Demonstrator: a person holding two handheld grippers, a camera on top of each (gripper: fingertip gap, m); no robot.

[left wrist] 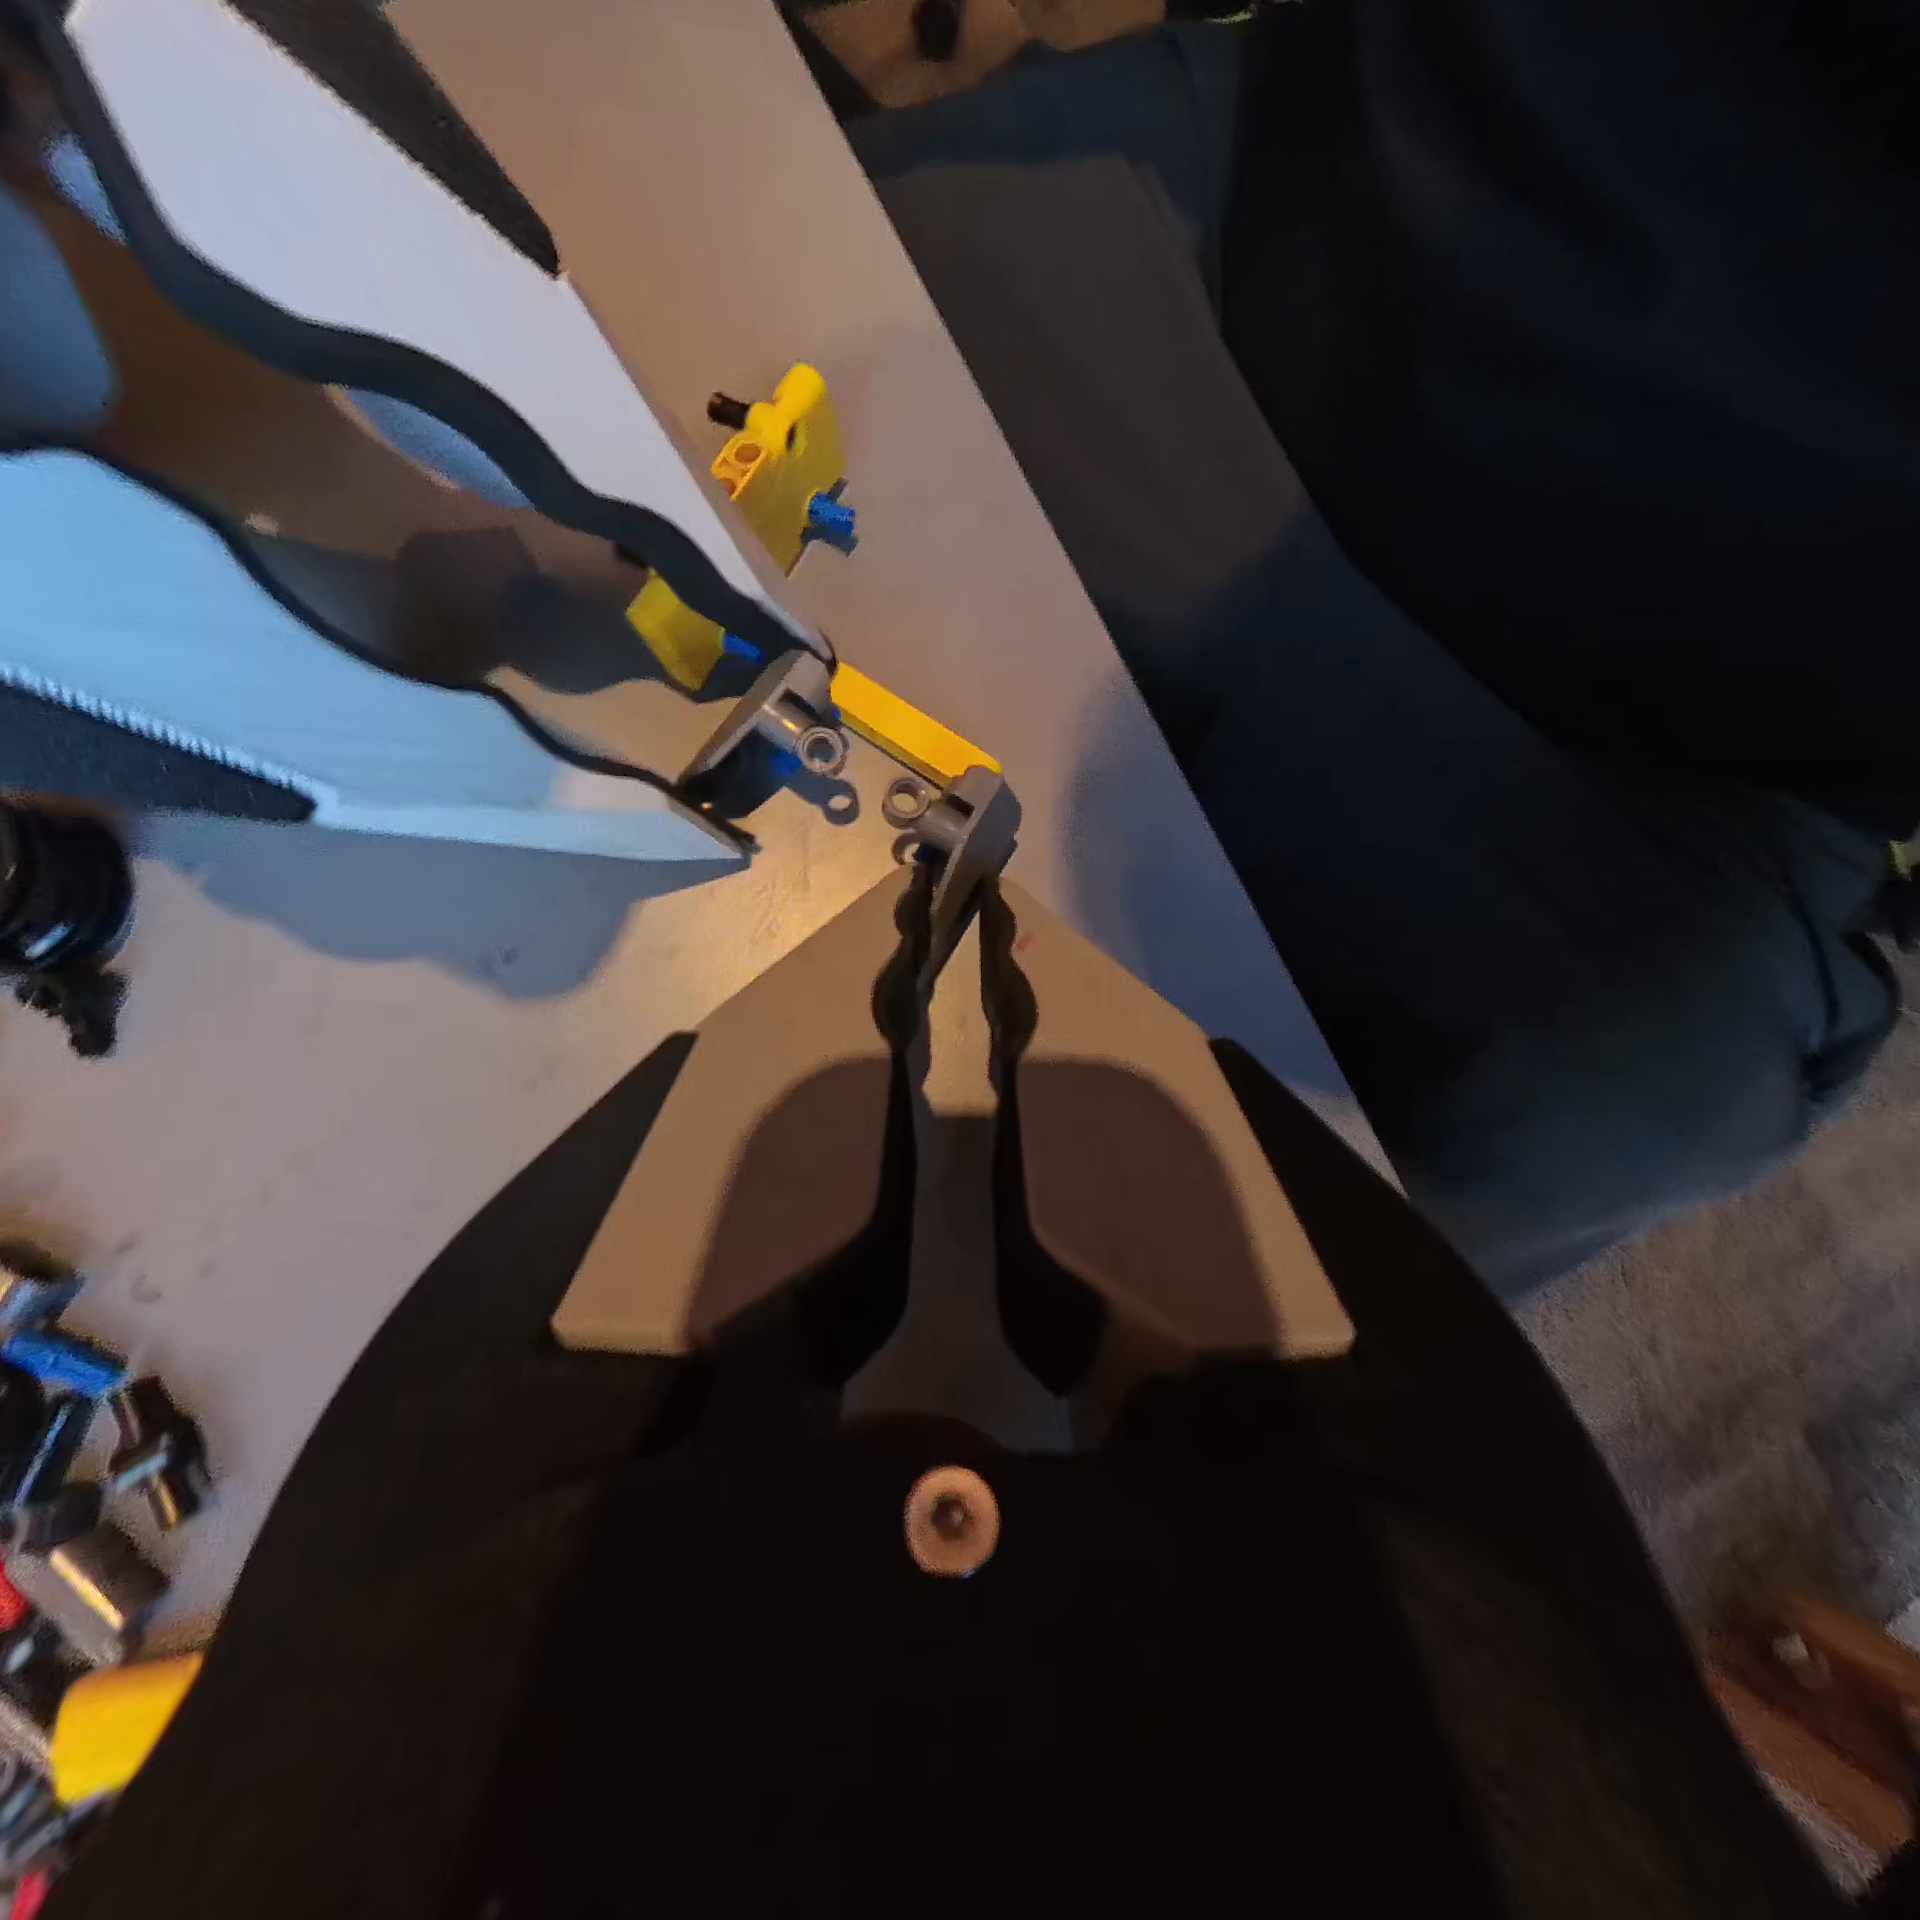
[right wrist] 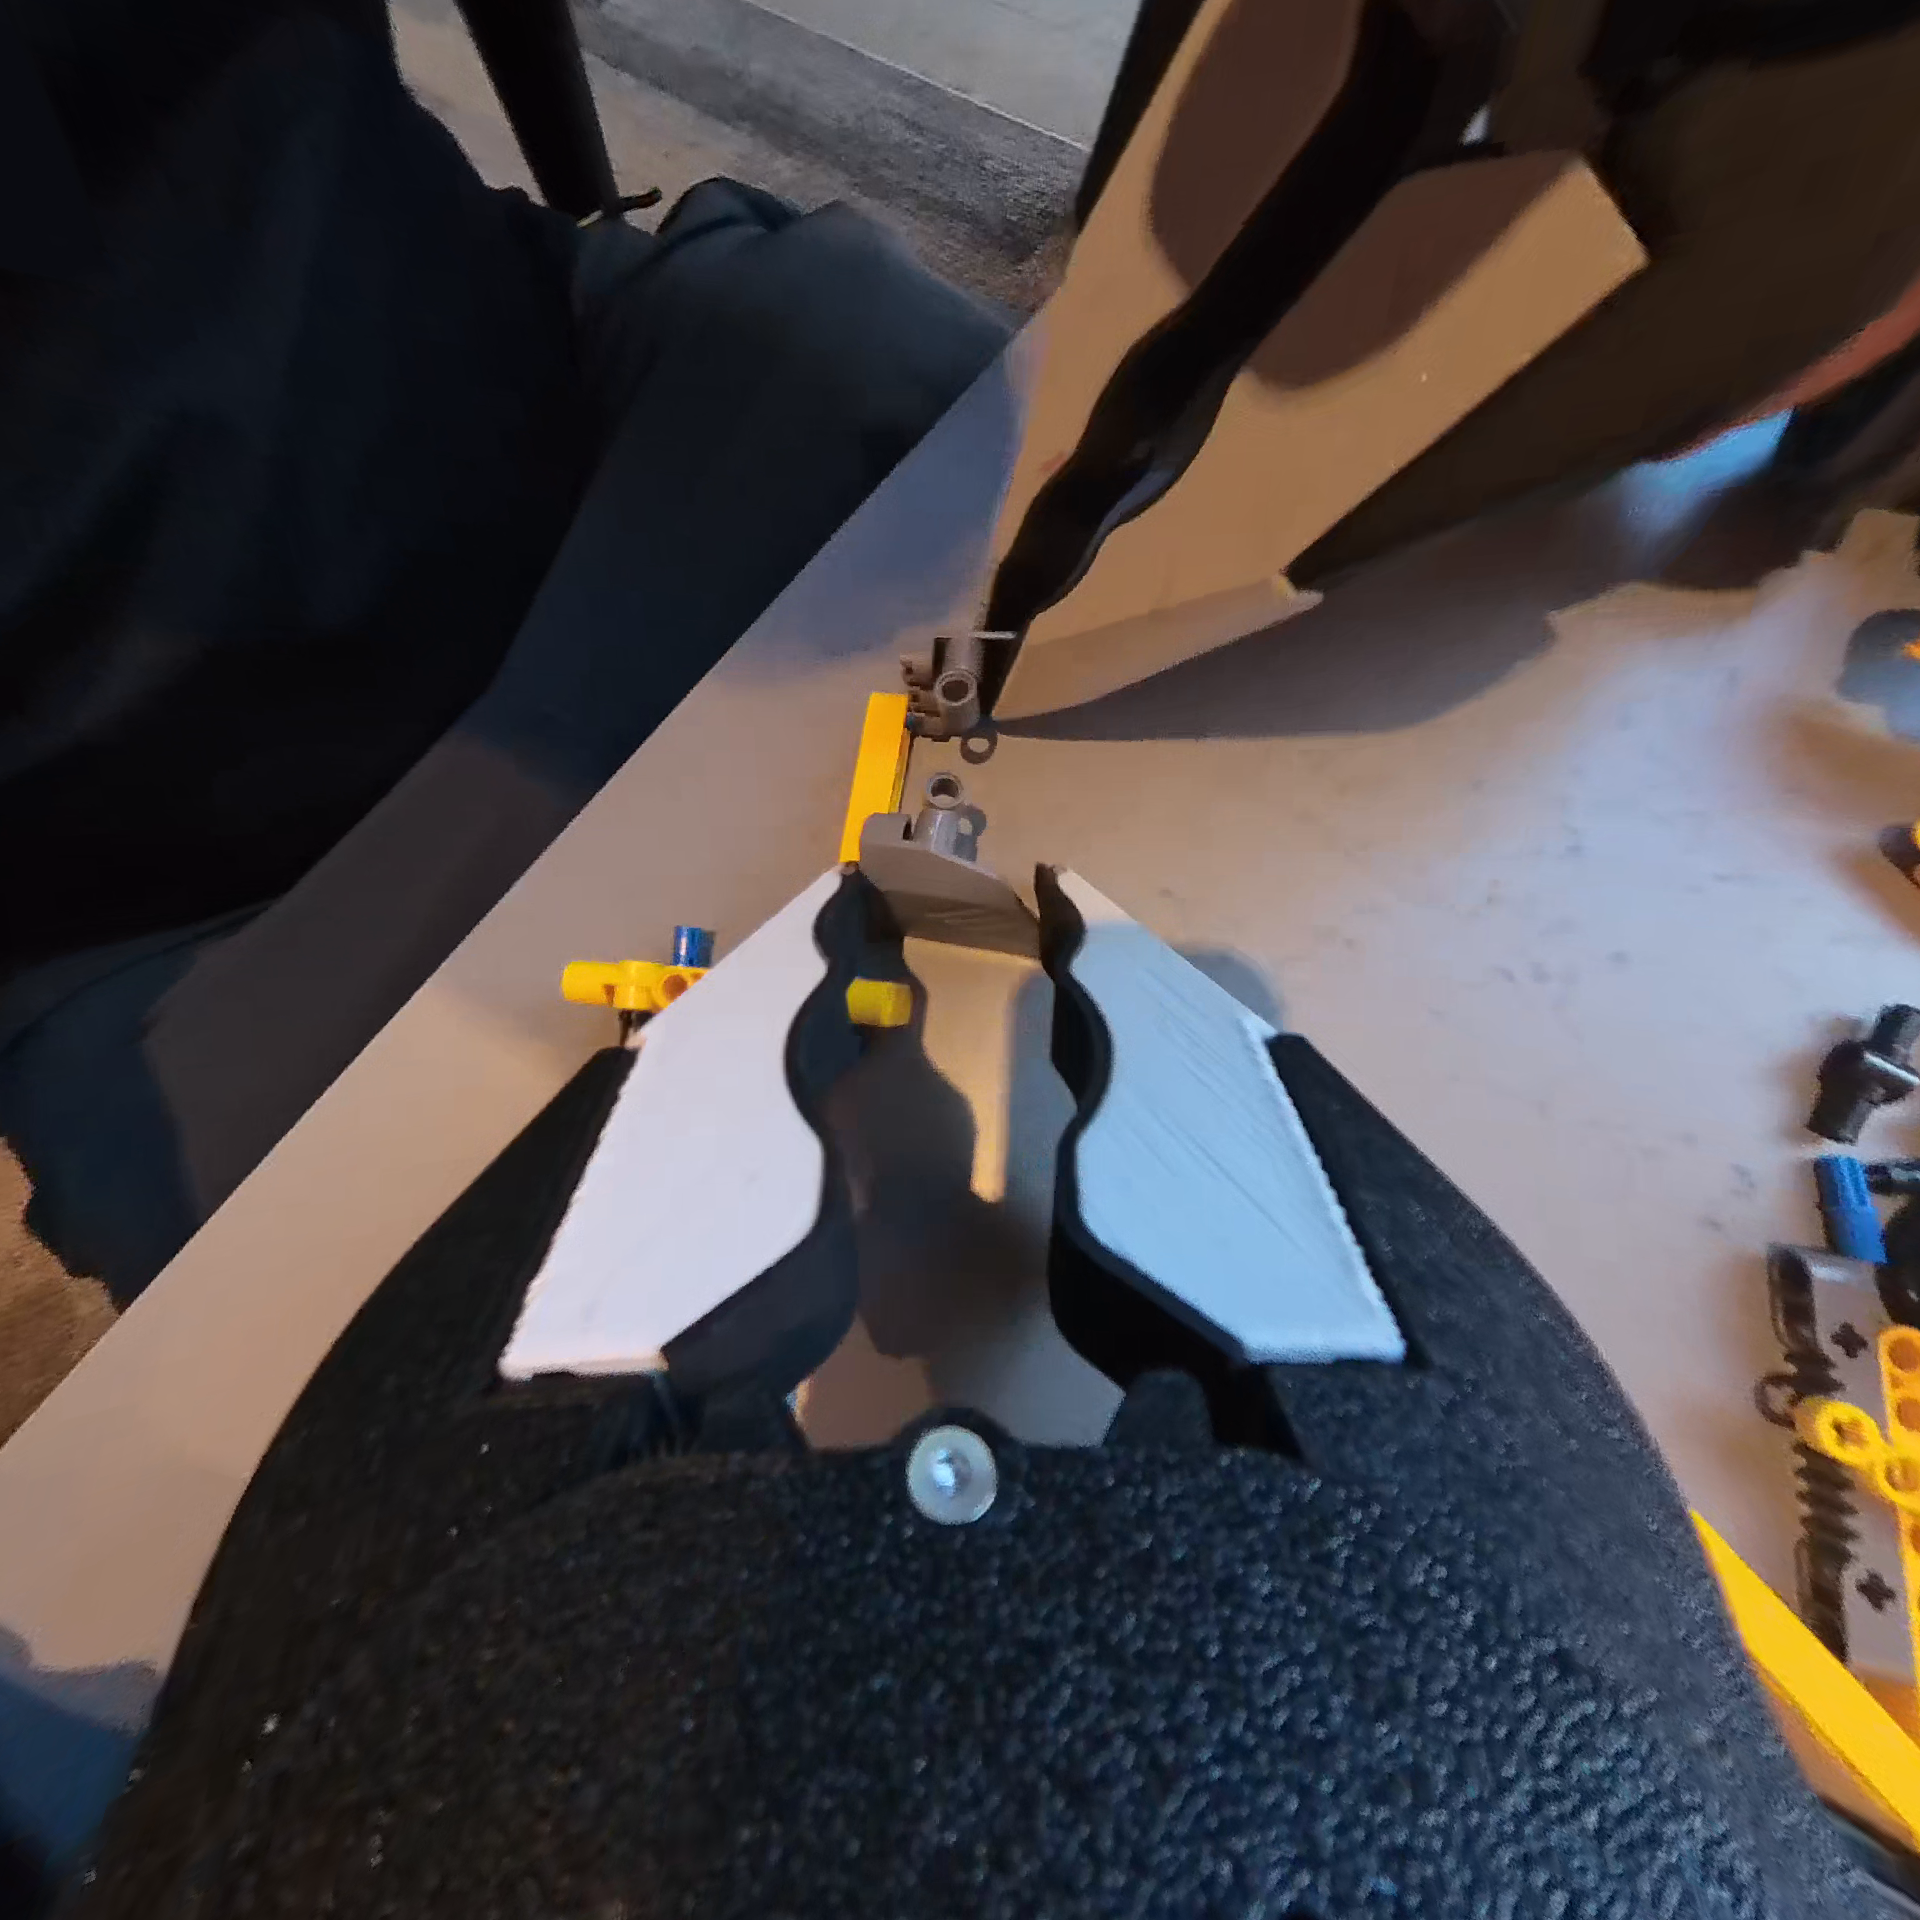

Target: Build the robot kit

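Observation:
My left gripper (left wrist: 956, 883) is shut on a small grey pinned brick piece (left wrist: 982, 821) at one end of a yellow beam (left wrist: 914, 732) lying near the table edge. My right gripper (right wrist: 945, 883) has its fingertips closed on a wider grey panel piece (right wrist: 951, 904) at the beam's (right wrist: 883, 758) other end. In the right wrist view the left gripper (right wrist: 992, 675) comes in from above, holding its grey piece (right wrist: 951, 686). In the left wrist view the right gripper (left wrist: 784, 748) comes in from the left. Another yellow bit (right wrist: 878, 1003) shows by the right gripper's left finger.
A loose yellow piece with blue and black pins (left wrist: 790, 468) lies by the beige table's edge (left wrist: 1039, 582); it also shows in the right wrist view (right wrist: 634, 982). Several loose building parts lie at one side (right wrist: 1860, 1247), (left wrist: 83, 1455). A person's dark-clothed legs (left wrist: 1455, 520) are beyond the edge. The gap from one gripper's tips to the other's is roughly 4 centimeters.

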